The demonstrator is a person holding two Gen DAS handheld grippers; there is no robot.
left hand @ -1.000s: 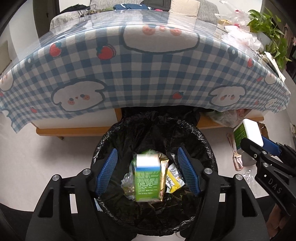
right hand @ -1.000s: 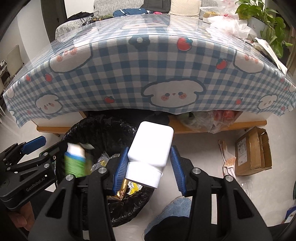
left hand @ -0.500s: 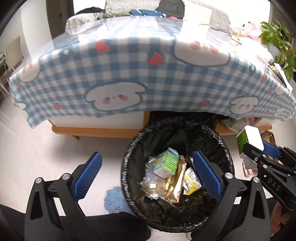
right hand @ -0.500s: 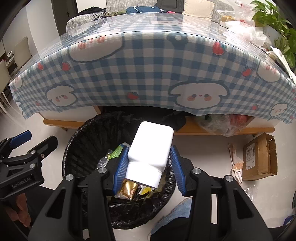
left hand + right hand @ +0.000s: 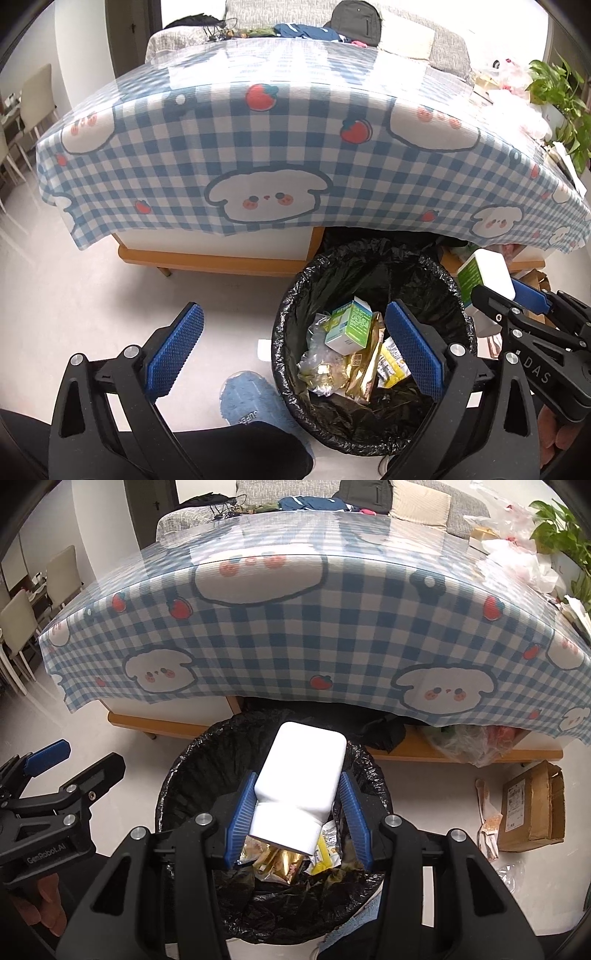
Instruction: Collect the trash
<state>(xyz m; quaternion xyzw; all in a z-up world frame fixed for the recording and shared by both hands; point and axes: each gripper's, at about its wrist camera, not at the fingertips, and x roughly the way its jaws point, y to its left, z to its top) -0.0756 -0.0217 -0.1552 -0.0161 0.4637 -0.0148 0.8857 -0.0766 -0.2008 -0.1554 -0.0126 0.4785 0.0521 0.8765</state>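
A round bin with a black liner point(image 5: 295, 295) stands on the floor in front of the table; it also shows in the right wrist view point(image 5: 173, 782). Inside lie a green and white carton point(image 5: 349, 326) and gold and yellow wrappers point(image 5: 364, 369). My left gripper point(image 5: 293, 349) is open and empty, above the bin's left rim. My right gripper point(image 5: 295, 812) is shut on a white bottle point(image 5: 301, 775) with a green label and holds it above the bin. The bottle also shows in the left wrist view point(image 5: 485, 275).
A low table with a blue checked cloth point(image 5: 295, 147) stands just behind the bin. A cardboard box point(image 5: 532, 812) and scraps lie on the floor to the right. A blue slipper point(image 5: 247, 402) is left of the bin. Bags sit under the table point(image 5: 465, 742).
The left gripper opened wide and let the carton fall into the bin, then moved left. The right gripper moved with the bottle over the bin.
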